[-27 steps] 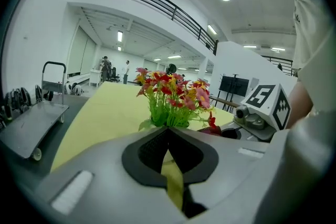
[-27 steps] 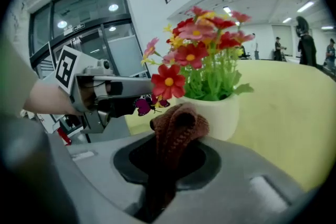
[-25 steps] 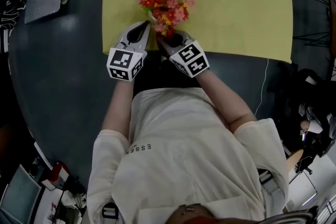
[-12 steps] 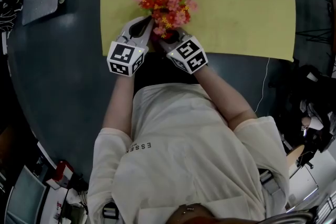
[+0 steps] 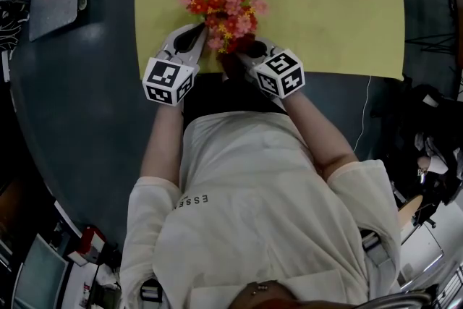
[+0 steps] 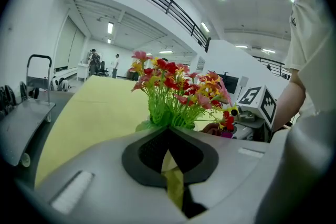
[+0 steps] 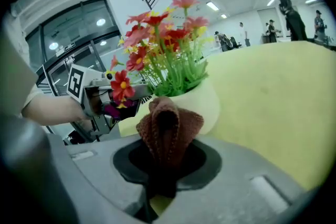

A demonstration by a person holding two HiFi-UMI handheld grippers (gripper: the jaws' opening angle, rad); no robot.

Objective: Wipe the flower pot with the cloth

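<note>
cloth (image 7: 168,126), brown and bunched, is clenched in the right gripper's (image 5: 244,54) jaws, just beside the cream flower pot (image 7: 212,105). left gripper's (image 5: 197,35) jaws are pinched on the flower pot's rim, opposite side. yellow mat (image 5: 325,3) lies under the flower pot on the dark worktop (image 5: 87,105).

Brown knitted cloth (image 7: 167,128), cream flower pot (image 7: 208,106), yellow mat (image 5: 325,3).
</note>
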